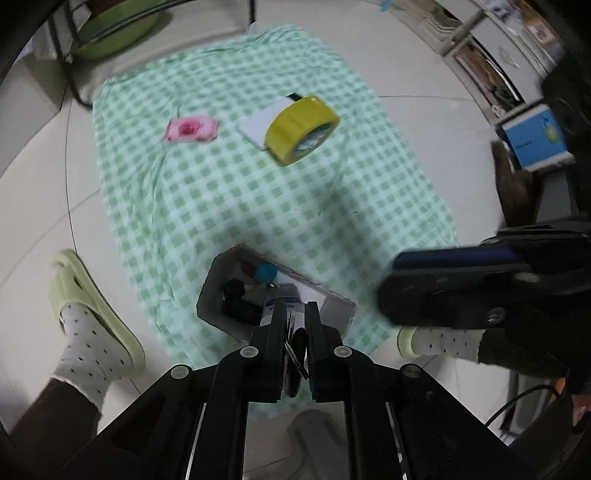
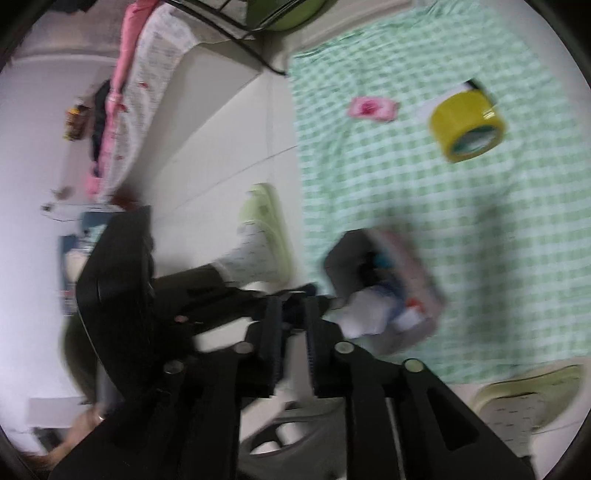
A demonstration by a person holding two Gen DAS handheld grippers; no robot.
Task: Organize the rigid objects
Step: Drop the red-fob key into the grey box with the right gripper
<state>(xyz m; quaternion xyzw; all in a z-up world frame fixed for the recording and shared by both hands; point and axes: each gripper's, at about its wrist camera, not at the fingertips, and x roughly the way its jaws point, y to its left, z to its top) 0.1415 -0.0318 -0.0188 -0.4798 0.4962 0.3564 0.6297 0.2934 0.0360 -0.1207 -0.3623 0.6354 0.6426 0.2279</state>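
My left gripper is shut on a thin black object with a metal ring, just above a grey cardboard box that holds several small items. On the green checked cloth farther off lie a yellow tape roll leaning on a white card, and a pink packet. My right gripper hovers to the right of the box. In the blurred right wrist view its fingers stand a narrow gap apart with nothing clearly between them, beside the box, with the tape roll beyond.
A person's feet in dotted socks and green slippers stand at the cloth's near edge on the tiled floor. A green basin on a black frame sits beyond the cloth. A blue box and shelving are at the right.
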